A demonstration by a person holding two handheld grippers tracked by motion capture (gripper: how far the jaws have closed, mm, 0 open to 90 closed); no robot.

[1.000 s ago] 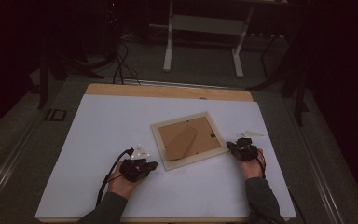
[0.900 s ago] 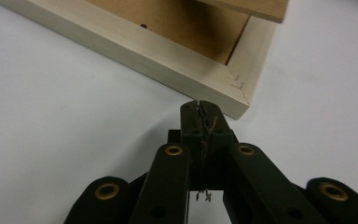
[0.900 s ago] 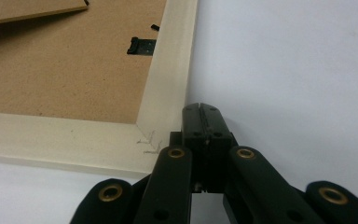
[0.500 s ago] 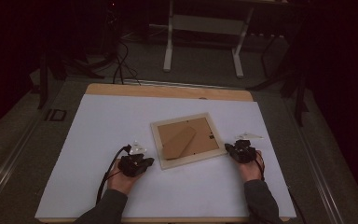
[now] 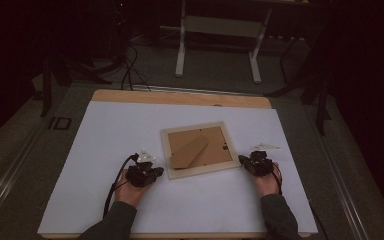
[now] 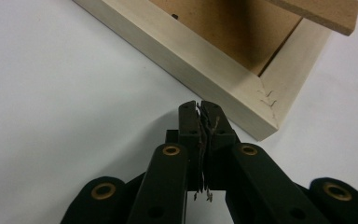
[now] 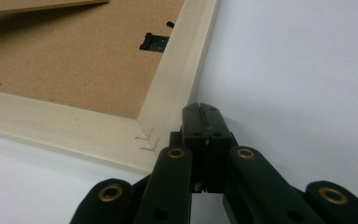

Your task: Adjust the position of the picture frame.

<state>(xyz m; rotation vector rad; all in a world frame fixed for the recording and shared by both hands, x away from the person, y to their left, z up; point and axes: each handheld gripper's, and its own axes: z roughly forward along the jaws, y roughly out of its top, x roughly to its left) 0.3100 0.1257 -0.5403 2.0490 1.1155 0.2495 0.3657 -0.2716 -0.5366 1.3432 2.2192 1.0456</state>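
- The picture frame (image 5: 199, 150) is lying face down near the middle of the white tabletop (image 5: 105, 135), with its brown back and its fold-out stand (image 5: 189, 151) facing up.
- The person is getting both tools set at the two near corners of the frame, so the step looks like squaring it up or getting ready to move it.
- The left gripper (image 5: 152, 172) is sitting at the frame's 7 o'clock corner. Its jaws are clenched together with nothing between them, and the tips are pointing at the pale wood edge, just beside it.
- The right gripper (image 5: 245, 164) is sitting at the frame's 4 o'clock corner. Its jaws are also squeezed tight on nothing, and the tips are right up against the side of the wood.
- Both forearms are coming in from 6 o'clock, low over the tabletop, with each hand wrapped around its tool and pointing inward at the frame.
- The next move is probably calling for a soft, even push from both sides, or for the jaws to be let wide so they can pinch the wood rim. A push from one side alone could spin the frame.
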